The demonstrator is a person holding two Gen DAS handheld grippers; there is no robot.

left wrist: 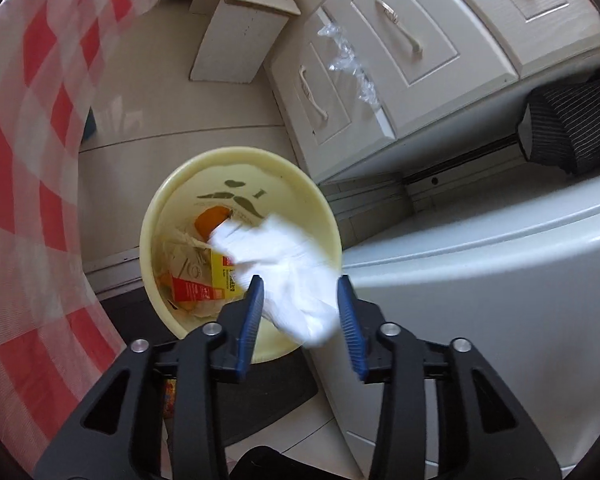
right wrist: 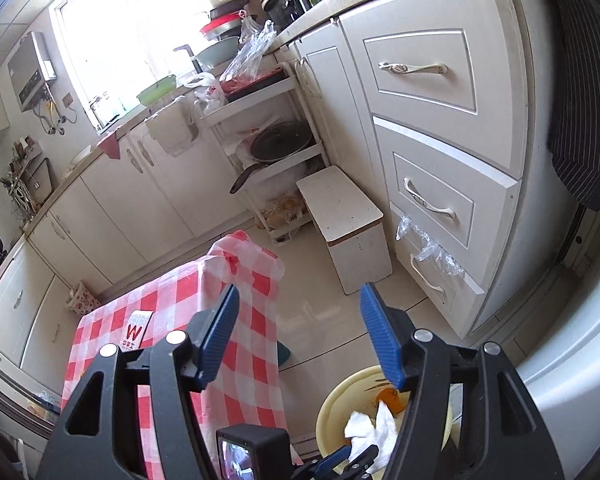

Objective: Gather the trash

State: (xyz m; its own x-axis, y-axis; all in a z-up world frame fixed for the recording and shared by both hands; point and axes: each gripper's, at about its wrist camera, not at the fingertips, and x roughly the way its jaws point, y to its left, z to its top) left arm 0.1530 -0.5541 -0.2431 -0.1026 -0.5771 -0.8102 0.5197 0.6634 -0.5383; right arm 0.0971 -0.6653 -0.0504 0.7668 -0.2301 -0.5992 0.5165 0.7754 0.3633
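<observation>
A yellow trash bin (left wrist: 172, 216) stands on the floor, holding an orange object (left wrist: 210, 220), a yellow and red carton (left wrist: 220, 276) and wrappers. My left gripper (left wrist: 300, 300) is open right above the bin's near rim. A crumpled white tissue (left wrist: 284, 272), blurred, hangs between its blue fingers (left wrist: 254, 308) and over the bin; no finger touches it. My right gripper (right wrist: 300, 332) is open and empty, higher up, pointing across the kitchen. The bin (right wrist: 332, 408), the tissue (right wrist: 370, 428) and the left gripper's tips show at the bottom of the right wrist view.
A table with a red and white checked cloth (left wrist: 32, 200) stands left of the bin, with a red and white packet (right wrist: 134, 330) on it. White drawers (left wrist: 400, 60) and a white stool (right wrist: 348, 224) stand behind. A white appliance (left wrist: 480, 280) is at the right.
</observation>
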